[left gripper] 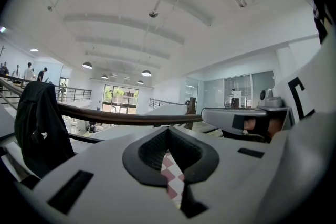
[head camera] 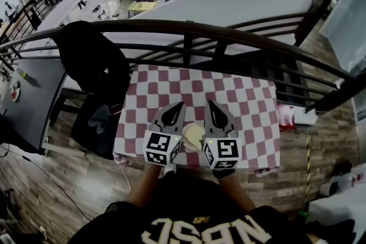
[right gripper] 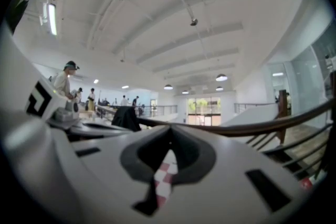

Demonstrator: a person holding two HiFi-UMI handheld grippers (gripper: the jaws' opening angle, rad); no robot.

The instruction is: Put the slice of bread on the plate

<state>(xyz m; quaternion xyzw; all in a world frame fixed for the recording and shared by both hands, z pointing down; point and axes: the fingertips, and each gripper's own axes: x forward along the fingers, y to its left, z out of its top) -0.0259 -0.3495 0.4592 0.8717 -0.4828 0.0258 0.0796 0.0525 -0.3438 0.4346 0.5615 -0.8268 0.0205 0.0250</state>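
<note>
A table with a red and white checked cloth [head camera: 240, 100] stands below me. Near its front edge lies a pale yellowish thing [head camera: 193, 135], half hidden between the two grippers; I cannot tell whether it is the bread or the plate. My left gripper [head camera: 176, 106] and right gripper [head camera: 211, 104] hang side by side above that edge, held high and pointing away from me. In the left gripper view the jaws [left gripper: 168, 131] meet at the tips with only cloth showing behind them. The right gripper [right gripper: 169, 131] is likewise shut on nothing.
A dark handrail [head camera: 189, 28] runs across behind the table, with a drop to a lower floor beyond. A black jacket [head camera: 94, 63] hangs over a chair at the table's left. A grey table [head camera: 28, 100] stands further left. People stand in the distance.
</note>
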